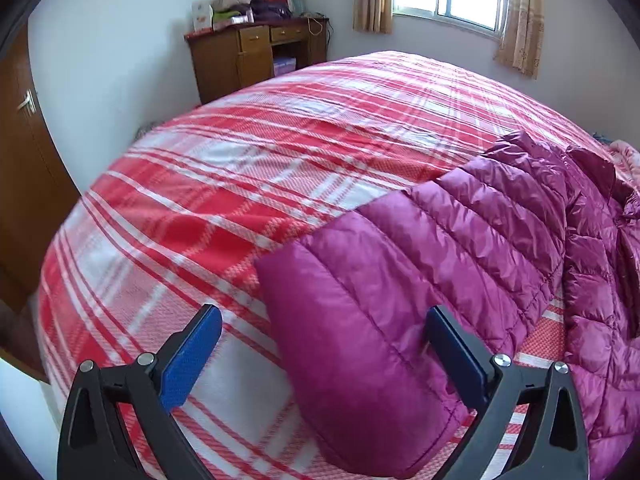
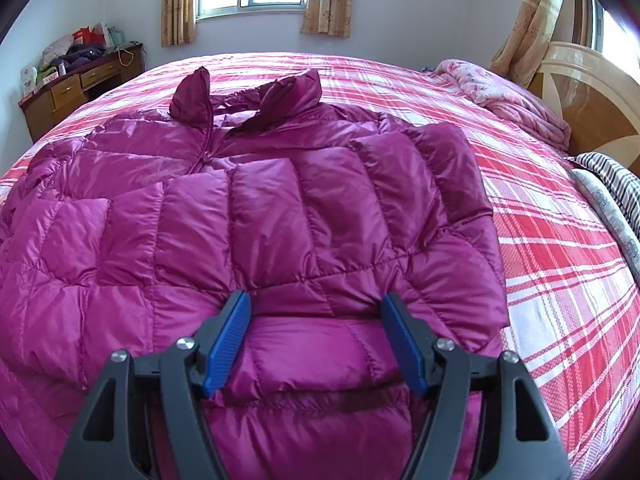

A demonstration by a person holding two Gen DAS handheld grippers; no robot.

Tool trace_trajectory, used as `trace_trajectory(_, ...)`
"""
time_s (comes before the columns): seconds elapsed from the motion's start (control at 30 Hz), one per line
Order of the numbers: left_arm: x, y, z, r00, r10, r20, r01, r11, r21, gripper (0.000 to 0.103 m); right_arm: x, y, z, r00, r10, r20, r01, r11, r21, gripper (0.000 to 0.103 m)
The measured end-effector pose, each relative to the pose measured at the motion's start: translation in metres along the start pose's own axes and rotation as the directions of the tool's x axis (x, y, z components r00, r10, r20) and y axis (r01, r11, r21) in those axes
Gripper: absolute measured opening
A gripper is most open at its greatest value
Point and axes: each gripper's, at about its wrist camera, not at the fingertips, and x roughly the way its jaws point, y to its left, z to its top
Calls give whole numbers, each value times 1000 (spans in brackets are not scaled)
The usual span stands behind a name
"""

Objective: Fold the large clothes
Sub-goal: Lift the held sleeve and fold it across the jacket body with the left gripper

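Observation:
A magenta quilted down jacket [image 2: 280,200] lies front up on the red and white plaid bed [image 2: 560,260], collar at the far end. Its right sleeve is folded across the chest. My right gripper [image 2: 316,312] is open, with its blue pads on either side of the sleeve's cuff end, low over the jacket. In the left wrist view the other sleeve [image 1: 400,280] stretches out over the bed. My left gripper [image 1: 324,332] is open wide around that sleeve's cuff; whether the pads touch the cloth I cannot tell.
A wooden desk [image 1: 260,56] piled with bags and clothes stands at the far wall. A door [image 1: 24,160] is at the left. A pink quilt [image 2: 512,96], a striped pillow [image 2: 612,188] and the headboard [image 2: 592,108] are at the bed's right end.

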Motion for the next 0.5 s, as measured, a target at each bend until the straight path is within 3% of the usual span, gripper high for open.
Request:
trace_trajectory(0.03,1,-2,0,1000,-11,-4,11,1000,-4,92,0,-1,0,1000,3,-2,-3,1000,1,72)
trace_trajectory(0.07,1,-6,0,1000,-28,-7,28,1000,-2,63,0,-2,1,1000,10,-7,-10,1000,3,72)
trace_trajectory(0.17,-4,-16,5,999,-44,0,44,998,34,31,-7,-3,1,1000,27,-14,-27,999,-20,72)
trace_trajectory(0.27,-13,-16,13,997,-65,35,62,996,67,19,-24,-4,-4,999,42,-1,-42,998,-39,72)
trace_trajectory(0.5,-38,-13,47,989,-21,146,4,994,112,14,-57,-24,-15,995,89,39,-88,995,-39,72)
